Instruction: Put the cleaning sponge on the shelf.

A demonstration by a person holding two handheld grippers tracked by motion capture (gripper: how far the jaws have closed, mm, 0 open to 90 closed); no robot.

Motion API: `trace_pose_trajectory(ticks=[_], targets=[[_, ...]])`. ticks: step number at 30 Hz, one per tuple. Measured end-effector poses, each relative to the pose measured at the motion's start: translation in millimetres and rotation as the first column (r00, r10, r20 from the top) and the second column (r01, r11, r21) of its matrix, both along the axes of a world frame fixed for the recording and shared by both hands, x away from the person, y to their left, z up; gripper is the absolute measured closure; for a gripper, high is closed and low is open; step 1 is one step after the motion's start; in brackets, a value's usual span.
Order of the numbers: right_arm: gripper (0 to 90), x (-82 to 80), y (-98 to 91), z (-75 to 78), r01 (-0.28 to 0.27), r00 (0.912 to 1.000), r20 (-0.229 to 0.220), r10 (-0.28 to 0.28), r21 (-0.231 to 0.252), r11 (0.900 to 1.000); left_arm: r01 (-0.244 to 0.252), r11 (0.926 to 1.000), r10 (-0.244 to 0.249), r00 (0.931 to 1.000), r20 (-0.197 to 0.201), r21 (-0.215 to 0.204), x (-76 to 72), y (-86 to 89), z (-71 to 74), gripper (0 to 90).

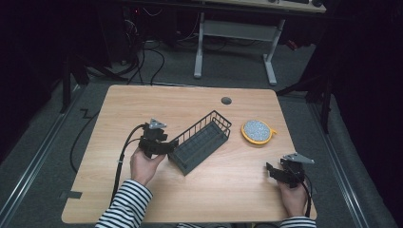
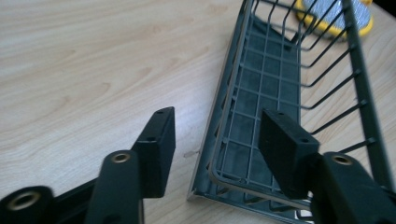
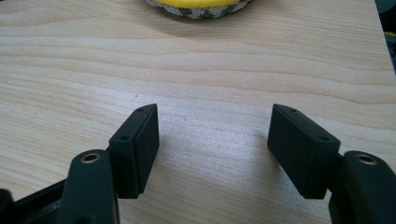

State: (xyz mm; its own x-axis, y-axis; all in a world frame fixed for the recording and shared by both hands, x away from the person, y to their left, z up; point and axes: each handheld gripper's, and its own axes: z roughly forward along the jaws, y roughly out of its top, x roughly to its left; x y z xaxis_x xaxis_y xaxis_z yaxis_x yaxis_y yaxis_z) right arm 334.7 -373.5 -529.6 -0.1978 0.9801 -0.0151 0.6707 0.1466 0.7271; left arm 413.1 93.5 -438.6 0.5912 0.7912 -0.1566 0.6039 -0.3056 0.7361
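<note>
Striped sleeves (image 1: 124,205) at near edge: left hand-held gripper (image 2: 217,140), jaws apart, straddles wire basket (image 1: 202,140) end at table (image 1: 142,104) ctr; right hand-held gripper (image 3: 212,144) apart, empty; yellow-rimmed pad (image 1: 257,131) untouched, w/ nothing moved yet.

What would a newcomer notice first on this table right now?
A dark wire basket lies slantwise mid-table, and the left tongs stand open astride its near corner wall. Right of it sits a round yellow-rimmed scouring pad, while the right tongs wait open above bare wood near the table's right edge.

wire basket (image 1: 202,141) | dark, upright, diagonal, mid-table | yellow-rimmed round pad (image 1: 257,131) just right
</note>
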Motion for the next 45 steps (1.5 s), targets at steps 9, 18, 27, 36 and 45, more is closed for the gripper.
trace_pose_trajectory(ticks=[9, 18, 27, 36, 45], targets=[[34.2, -0.1, 0.3, 0.0, 0.002, 1.0000, -0.002, -0.002, -0.001, 1.0000, -0.042, 0.9988, 0.044, 0.9968, 0.067, -0.025, -13.3, 26.0, 16.0, 41.9], [34.2, -0.1, 0.6, 0.1, 0.004, 1.0000, -0.002, -0.004, -0.002, 1.0000, -0.111, 0.9916, 0.116, 0.9911, 0.066, -0.065, -23.4, 56.4, 5.5, 41.5], [34.2, 0.1, 0.5, -0.1, 0.001, 1.0000, 0.000, -0.001, -0.002, 1.0000, -0.155, 0.9841, 0.158, 0.9871, 0.028, -0.087, -34.0, 73.9, -16.7, 40.5], [34.2, 0.2, 0.6, 0.0, 0.002, 1.0000, -0.001, -0.002, -0.001, 1.0000, -0.207, 0.9759, 0.208, 0.9781, 0.005, -0.069, -41.5, 84.9, -43.8, 40.1], [34.1, 0.3, 1.1, 0.1, 0.000, 1.0000, -0.003, 0.000, -0.001, 1.0000, -0.234, 0.9717, 0.233, 0.9723, -0.014, -0.037, -42.1, 89.2, -68.8, 37.6]])
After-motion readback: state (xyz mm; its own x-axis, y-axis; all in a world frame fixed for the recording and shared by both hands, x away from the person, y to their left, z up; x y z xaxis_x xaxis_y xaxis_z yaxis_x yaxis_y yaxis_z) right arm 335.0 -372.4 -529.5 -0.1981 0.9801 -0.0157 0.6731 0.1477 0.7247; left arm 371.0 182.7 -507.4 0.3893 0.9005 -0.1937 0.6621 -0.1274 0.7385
